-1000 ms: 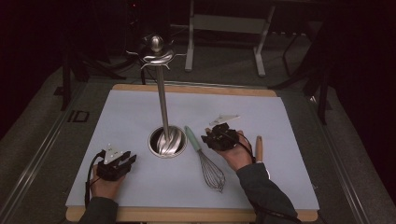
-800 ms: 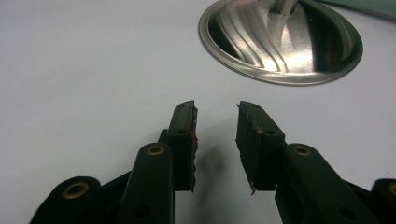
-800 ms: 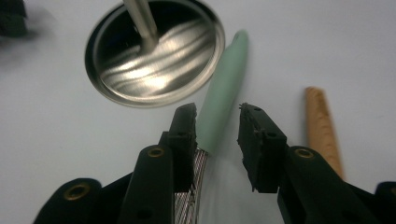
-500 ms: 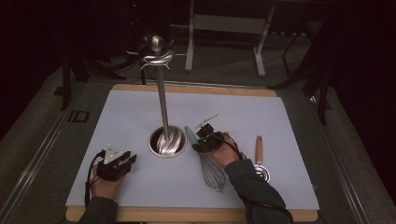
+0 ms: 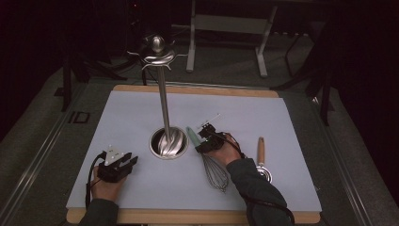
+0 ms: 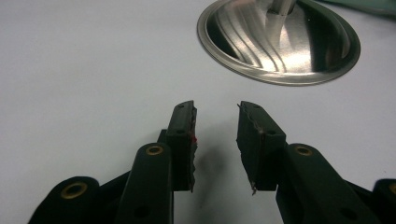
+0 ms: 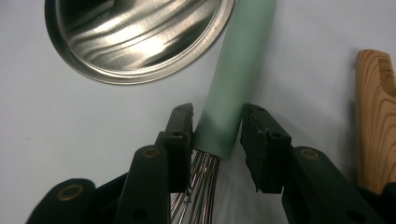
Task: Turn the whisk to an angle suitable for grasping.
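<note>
The right gripper (image 5: 201, 140) is standing with its 2 jaws spread wide — they have just been opening — and the whisk (image 7: 233, 88) is lying between them. In the right gripper view the mint-green handle is passing through the gap at its lower end, where the wires (image 7: 201, 186) are fanning out; the left pad is sitting just beside the handle and the right pad is staying clear, so nothing is being squeezed. Just beyond the jaw tips, to the left of the handle, the steel base (image 7: 135, 37) of the utensil stand is resting on the white mat (image 5: 282, 122), with its pole (image 5: 163, 108) rising to a hooked crown. To the right of this gripper a wooden-handled tool (image 7: 376, 126) is lying flat.

The left gripper (image 6: 215, 135) is resting low over bare mat, its jaws parted with nothing between them — the stand's base (image 6: 280, 42) is sitting ahead and slightly to the right of its tips, well apart.
</note>
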The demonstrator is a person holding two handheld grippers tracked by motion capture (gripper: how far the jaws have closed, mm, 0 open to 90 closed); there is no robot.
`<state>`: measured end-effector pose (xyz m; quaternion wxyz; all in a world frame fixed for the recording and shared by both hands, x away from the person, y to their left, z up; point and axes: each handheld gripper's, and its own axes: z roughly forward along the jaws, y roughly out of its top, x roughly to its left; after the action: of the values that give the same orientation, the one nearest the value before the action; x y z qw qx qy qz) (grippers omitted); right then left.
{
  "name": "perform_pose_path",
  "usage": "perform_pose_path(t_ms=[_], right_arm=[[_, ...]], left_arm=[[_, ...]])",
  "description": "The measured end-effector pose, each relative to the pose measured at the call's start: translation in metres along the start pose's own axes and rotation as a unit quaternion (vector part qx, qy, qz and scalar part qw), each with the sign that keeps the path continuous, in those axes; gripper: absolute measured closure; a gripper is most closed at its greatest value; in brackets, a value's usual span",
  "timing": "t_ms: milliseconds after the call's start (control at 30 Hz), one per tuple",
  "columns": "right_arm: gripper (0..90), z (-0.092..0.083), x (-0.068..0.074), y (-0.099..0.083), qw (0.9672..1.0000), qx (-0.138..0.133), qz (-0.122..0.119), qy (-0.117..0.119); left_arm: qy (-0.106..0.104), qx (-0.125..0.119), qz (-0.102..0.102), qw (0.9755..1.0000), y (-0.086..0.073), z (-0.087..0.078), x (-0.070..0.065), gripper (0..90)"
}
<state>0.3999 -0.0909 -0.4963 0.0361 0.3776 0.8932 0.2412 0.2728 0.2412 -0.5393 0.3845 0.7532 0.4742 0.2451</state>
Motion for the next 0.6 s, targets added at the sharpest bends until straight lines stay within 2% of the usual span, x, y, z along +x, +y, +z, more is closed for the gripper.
perform_pose_path(t_ms=[233, 433, 600], right_arm=[[62.3, 0.003, -0.007, 0.001, 0.9993, 0.015, 0.027, 0.022], [62.3, 0.01, -0.006, 0.006, 0.9982, 0.038, 0.031, 0.034], [62.5, 0.014, -0.004, 0.01, 0.9979, 0.045, 0.034, 0.031]], left_arm=[[0.0, 0.0, -0.001, 1.0, 0.0, 0.0, 0.0, 66.3], [0.0, -0.001, -0.002, 1.0, 0.0, 0.0, 0.0, 66.2], [-0.001, -0.002, -0.001, 1.0, 0.0, 0.0, 0.0, 66.1]])
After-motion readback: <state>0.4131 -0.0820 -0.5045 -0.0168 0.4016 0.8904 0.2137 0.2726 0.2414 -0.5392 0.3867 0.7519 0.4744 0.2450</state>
